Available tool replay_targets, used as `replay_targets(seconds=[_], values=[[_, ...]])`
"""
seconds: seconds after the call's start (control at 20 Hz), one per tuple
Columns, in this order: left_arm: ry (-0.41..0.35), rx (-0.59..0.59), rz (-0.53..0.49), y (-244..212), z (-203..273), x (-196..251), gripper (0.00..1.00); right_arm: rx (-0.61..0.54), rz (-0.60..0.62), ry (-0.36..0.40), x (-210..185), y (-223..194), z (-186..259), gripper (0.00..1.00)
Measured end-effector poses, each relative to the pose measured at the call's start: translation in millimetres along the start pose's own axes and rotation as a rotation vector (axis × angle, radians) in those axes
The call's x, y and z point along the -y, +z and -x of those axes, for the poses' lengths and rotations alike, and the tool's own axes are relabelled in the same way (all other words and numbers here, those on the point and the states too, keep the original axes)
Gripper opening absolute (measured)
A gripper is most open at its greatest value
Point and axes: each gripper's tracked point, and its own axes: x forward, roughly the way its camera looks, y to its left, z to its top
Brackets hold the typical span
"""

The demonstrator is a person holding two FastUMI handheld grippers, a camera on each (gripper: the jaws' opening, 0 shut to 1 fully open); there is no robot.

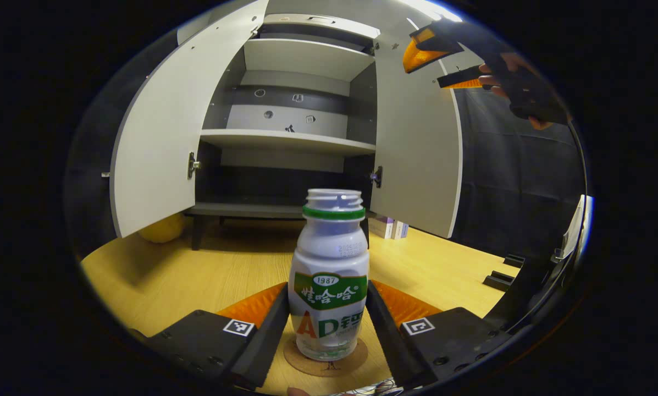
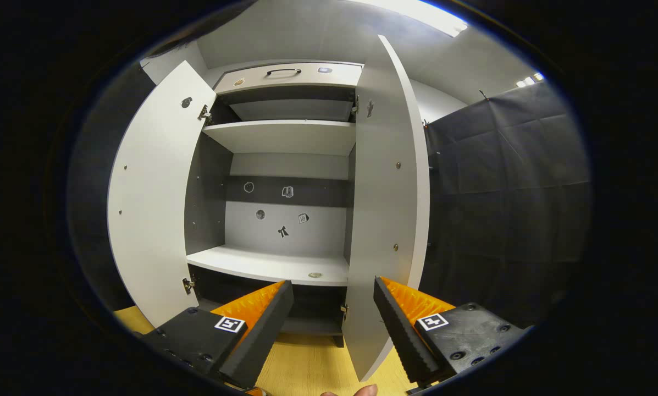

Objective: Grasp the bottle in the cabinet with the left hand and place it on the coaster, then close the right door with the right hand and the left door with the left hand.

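The bottle (image 1: 329, 280) stood on the coaster (image 1: 325, 357), the left gripper (image 1: 327, 324) apparently clamping it. The right gripper (image 2: 333, 322) gaped empty; both the right door (image 2: 386, 209) and the left door (image 2: 153, 209) remained open.

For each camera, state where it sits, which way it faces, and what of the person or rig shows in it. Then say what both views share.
Left gripper view: rides low on the left tool, facing the open cabinet past the bottle on the coaster; the right tool and a hand show top right.
Right gripper view: rides on the right tool, facing the shelves, right door edge-on.
Shared: cabinet, both open doors, wooden table.
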Motion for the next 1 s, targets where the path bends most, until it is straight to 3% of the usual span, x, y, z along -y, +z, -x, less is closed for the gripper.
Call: replay_targets(seconds=[0.3,0.45,0.65,1.0], values=[[0.001,-0.059,0.029,1.1,34.2,2.1,0.88,-0.004,-0.021,0.014,0.0,7.2,0.3,0.98],[0.014,-0.073,0.013,29.5,65.6,-4.0,0.89,-0.009,-0.026,0.014,1.1,15.6,2.5,0.98],[0.072,-0.035,0.005,110.5,94.6,-27.5,0.89,-0.031,-0.016,0.037,-0.2,29.8,8.5,0.98],[0.223,0.067,-0.027,269.5,102.9,-72.1,0.9,-0.04,-0.054,0.043,22.2,71.9,23.2,0.97]])
